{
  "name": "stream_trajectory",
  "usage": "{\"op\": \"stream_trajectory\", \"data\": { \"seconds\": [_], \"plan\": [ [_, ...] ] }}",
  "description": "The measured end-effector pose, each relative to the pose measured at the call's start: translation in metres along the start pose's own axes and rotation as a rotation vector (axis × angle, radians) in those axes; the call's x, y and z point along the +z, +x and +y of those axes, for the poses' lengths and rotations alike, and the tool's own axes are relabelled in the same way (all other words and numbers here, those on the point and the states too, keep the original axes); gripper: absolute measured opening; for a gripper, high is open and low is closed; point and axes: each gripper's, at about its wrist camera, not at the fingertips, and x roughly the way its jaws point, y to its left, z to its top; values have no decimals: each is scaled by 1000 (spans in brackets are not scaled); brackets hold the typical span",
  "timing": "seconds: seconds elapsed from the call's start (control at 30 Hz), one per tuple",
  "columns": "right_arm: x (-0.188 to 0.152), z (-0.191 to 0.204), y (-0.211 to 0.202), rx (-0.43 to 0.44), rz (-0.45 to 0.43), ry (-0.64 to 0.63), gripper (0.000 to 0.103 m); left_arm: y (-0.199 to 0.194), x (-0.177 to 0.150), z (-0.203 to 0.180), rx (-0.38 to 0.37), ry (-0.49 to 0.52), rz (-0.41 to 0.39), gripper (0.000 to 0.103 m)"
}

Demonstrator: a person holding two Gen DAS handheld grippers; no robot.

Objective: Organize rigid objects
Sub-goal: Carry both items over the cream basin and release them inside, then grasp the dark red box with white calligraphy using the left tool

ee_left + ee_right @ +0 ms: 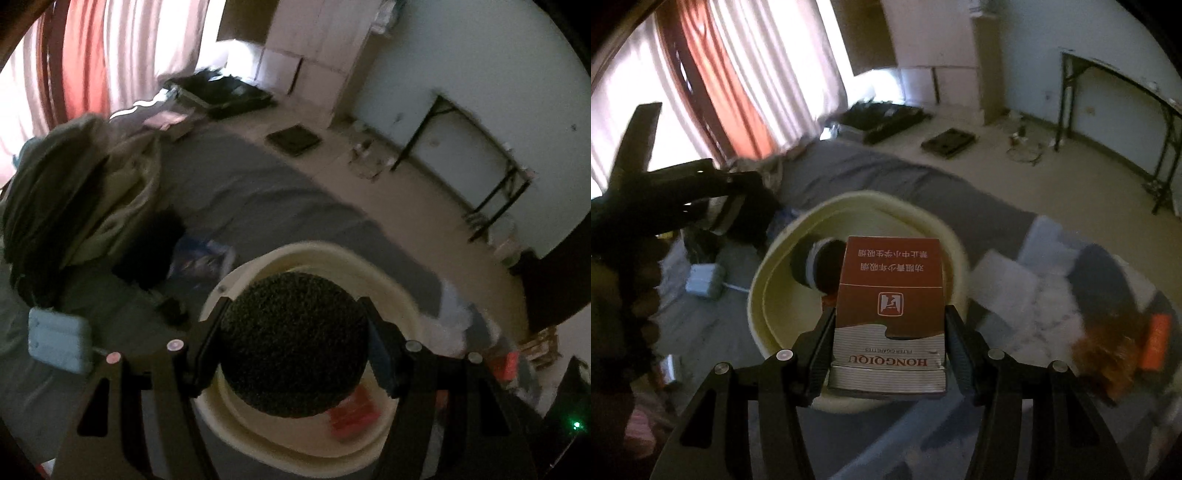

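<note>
Left gripper (295, 347) clamped on one dark textured ball (293, 343) above one cream basin (402, 295) on the grey bed, right gripper (888, 347) clamped on one red-and-white cigarette pack (890, 306) over the same basin, one dark round object (812, 264) inside it

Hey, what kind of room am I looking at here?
Most likely a bedroom in a home. A bed with a grey sheet and a heap of bedding fills most of the view, striped curtains cover a bright window behind it, and a folding table stands against the far wall.
</note>
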Motion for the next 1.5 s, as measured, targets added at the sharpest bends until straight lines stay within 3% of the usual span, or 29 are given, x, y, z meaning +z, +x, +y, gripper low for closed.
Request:
{"op": "stream_trajectory", "data": {
  "seconds": [0.17,0.3,0.4,0.53,0.67,0.7,0.77,0.83,0.9,0.93,1.07,1.2,1.37,1.5],
  "plan": [
    [10,13,47,-28,89,-71,55,26,-8,19,67,-5,62,68],
    [17,21,78,-41,141,-102,55,40,-12,32,116,-18,175,68],
    [8,20,100,-48,170,-109,55,46,-16,38,45,-62,207,68],
    [10,21,104,-57,157,-111,56,60,-21,30,87,-7,237,68],
    [12,23,109,-55,151,-114,58,72,-26,31,87,-20,256,72],
    [8,24,109,-54,150,-117,60,72,-26,30,87,-19,257,75],
    [8,26,107,-56,142,-133,82,70,-24,32,132,-14,269,84],
    [4,27,96,-66,106,-135,92,54,-16,31,145,-30,222,94],
    [2,24,75,-65,47,-107,95,35,-6,25,114,-41,164,103],
    [1,21,66,-66,28,-91,97,26,-2,18,91,-36,140,103],
    [-18,-15,-1,-83,-108,39,103,6,2,-32,11,73,118,103],
    [-50,-70,-63,-165,-167,135,103,2,-20,-118,-33,296,137,103],
    [-110,-168,-142,-356,-189,297,103,5,-80,-239,-111,593,156,103],
    [-166,-237,-187,-529,-215,352,103,12,-126,-302,-151,782,143,103]
  ]
}}
